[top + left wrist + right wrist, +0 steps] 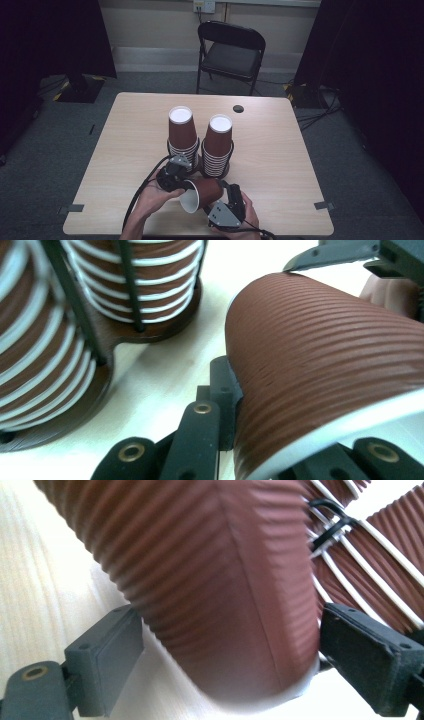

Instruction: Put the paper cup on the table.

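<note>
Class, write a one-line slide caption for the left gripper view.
Left gripper clamps a ribbed brown paper cup beside two racked cup stacks.

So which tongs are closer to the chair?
Left. The left tongs sit farther up the table, clamped near the rim of the sideways cup, toward the chair. The right tongs sit nearer the person's edge, open around the cup's base.

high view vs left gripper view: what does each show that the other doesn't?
High view alone: the folding chair, the table edge to edge, the white upturned bases on both cup stacks, and both hands with the right gripper, jaws open around the loose cup.

Left gripper view alone: the left gripper shut on that cup's rim, and the ribbing close up.

Both: the loose cup on its side, the stacks in their rack, the pale tabletop.
</note>
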Tool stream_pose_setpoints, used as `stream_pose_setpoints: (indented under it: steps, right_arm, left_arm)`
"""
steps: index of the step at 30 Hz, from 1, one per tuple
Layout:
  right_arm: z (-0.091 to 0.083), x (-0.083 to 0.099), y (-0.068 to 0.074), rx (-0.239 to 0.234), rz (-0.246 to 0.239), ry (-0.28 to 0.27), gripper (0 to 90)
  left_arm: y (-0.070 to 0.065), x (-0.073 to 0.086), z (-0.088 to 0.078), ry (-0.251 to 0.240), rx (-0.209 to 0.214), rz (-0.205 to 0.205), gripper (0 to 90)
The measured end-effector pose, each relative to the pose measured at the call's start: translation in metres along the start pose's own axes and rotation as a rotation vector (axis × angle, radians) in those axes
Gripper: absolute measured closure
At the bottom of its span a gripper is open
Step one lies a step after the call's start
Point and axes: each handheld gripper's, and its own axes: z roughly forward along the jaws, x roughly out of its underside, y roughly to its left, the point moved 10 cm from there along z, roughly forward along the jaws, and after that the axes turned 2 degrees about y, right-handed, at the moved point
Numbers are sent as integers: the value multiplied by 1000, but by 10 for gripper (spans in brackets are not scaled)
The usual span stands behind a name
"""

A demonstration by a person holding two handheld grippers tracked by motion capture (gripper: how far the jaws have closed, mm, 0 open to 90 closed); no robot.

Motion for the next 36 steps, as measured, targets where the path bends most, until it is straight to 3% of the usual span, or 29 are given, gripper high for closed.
stream_pose_setpoints:
  steps: [6,11,16,19,25,31,36]
  right_arm:
    - [5,-14,4,2,-36,-15,100]
    - [8,-29,10,6,-72,-72,97]
    - [10,-36,11,-3,-59,-87,93]
    - [9,-38,11,10,-78,-80,90]
    - [10,-37,12,11,-47,-86,88]
    - [5,-36,9,9,-2,-105,110]
    - [2,-34,4,-24,71,-108,117]
  left_arm:
    - [-4,-5,4,24,-10,2,866]
    - [-6,-5,12,72,-22,13,873]
    - [-5,-5,11,54,-19,-6,869]
    - [-5,-6,11,49,-17,-9,864]
    - [-4,-4,12,43,-46,5,867]
    - [-8,-9,10,-23,-46,-10,866]
    - [-5,-9,10,-98,-50,-34,796]
